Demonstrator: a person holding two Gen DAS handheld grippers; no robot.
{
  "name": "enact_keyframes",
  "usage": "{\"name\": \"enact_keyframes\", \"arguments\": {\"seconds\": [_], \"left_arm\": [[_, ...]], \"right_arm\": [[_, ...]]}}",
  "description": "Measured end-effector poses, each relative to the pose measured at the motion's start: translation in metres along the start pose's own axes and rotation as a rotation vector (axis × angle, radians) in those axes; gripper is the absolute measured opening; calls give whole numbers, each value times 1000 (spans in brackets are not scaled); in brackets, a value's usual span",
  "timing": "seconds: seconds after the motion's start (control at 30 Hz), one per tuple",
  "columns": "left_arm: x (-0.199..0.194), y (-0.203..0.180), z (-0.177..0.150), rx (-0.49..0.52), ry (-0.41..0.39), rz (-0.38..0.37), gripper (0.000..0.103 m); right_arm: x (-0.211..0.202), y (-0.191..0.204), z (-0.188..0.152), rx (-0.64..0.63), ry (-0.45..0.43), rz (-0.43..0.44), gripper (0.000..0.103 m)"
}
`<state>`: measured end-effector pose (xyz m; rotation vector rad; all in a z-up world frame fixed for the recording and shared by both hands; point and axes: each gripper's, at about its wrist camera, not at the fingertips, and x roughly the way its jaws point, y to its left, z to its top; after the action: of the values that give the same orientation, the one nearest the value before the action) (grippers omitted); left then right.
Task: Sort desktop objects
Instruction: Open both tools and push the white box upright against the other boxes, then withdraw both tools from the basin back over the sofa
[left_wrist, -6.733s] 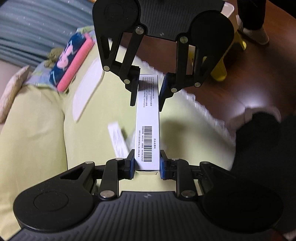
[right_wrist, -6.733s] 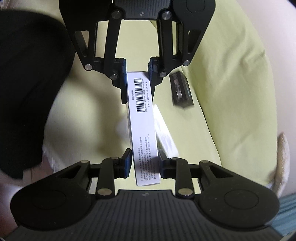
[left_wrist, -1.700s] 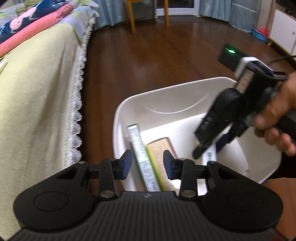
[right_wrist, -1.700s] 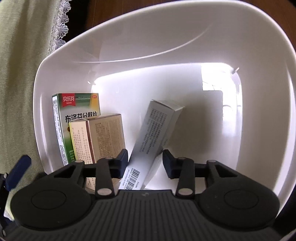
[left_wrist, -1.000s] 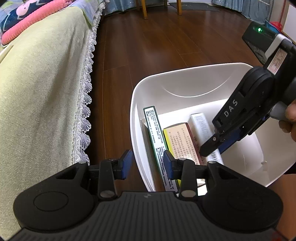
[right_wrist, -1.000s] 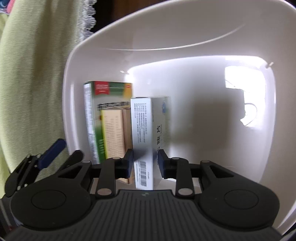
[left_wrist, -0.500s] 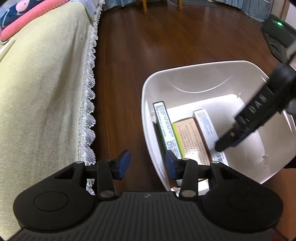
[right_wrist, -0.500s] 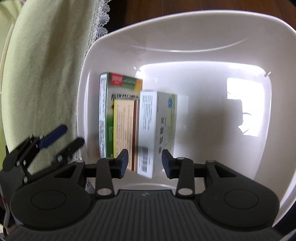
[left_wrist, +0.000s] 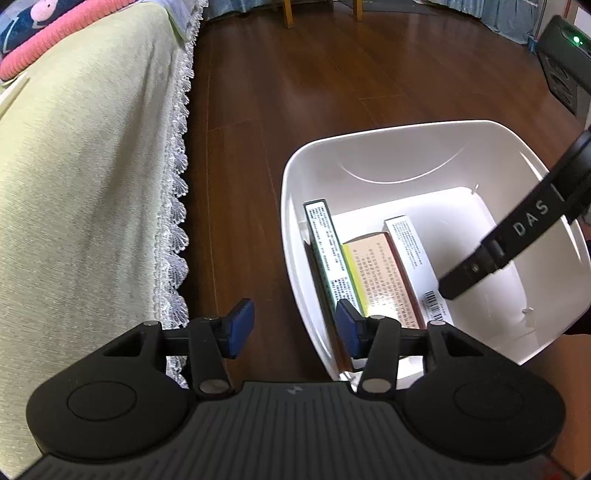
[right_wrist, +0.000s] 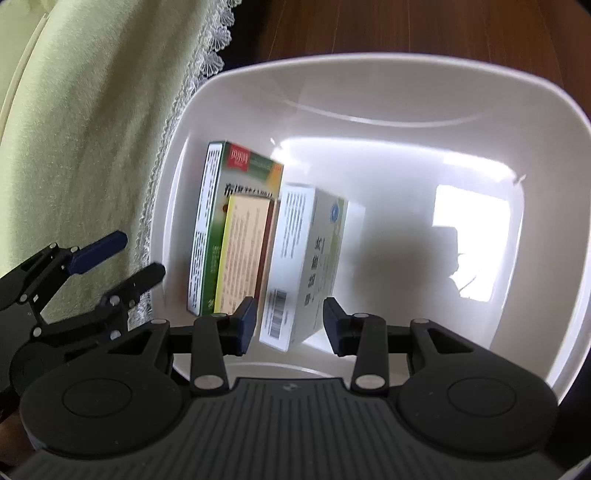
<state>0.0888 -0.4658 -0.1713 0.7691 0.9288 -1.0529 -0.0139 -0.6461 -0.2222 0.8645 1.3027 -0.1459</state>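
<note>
A white plastic bin (left_wrist: 406, 125) stands on the wooden floor beside the couch. Three medicine boxes stand on edge at its left side: a green box (left_wrist: 325, 251), a tan box (left_wrist: 376, 273) and a white barcoded box (left_wrist: 413, 258). My right gripper (right_wrist: 290, 325) hangs open just above the white box (right_wrist: 306, 266), its pads clear of the box's sides. The green box (right_wrist: 218, 221) and tan box (right_wrist: 243, 251) lean against the bin (right_wrist: 369, 62) wall. My left gripper (left_wrist: 294, 328) is open and empty over the bin's left rim. Its fingers show as the left gripper (right_wrist: 129, 258) in the right wrist view.
A couch under a yellow-green cover (left_wrist: 92, 184) with a lace hem (left_wrist: 173, 229) fills the left. A pink cushion (left_wrist: 37, 48) lies on top. Dark wooden floor (left_wrist: 295, 92) stretches ahead, with chair legs (left_wrist: 288, 11) at the back and a black device (left_wrist: 565, 59) showing a green light at the right.
The right gripper has let go of the white box, which now stands beside the tan box, and has risen. The left gripper has drifted left, off the bin.
</note>
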Motion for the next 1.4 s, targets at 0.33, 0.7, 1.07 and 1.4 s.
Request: {"name": "enact_keyframes", "arguments": {"seconds": [0.33, 0.7, 1.07, 1.4], "left_arm": [[1, -5, -1, 7, -5, -29, 74], [-9, 1, -5, 23, -52, 12, 93], [-46, 11, -12, -7, -206, 73, 95], [-126, 49, -37, -153, -391, 123, 95]], "right_arm": [[-7, 8, 9, -84, -88, -111, 54], [-11, 25, 14, -153, -137, -117, 75], [-37, 62, -2, -283, -303, -173, 93], [-63, 126, -62, -402, -469, -156, 98]]}}
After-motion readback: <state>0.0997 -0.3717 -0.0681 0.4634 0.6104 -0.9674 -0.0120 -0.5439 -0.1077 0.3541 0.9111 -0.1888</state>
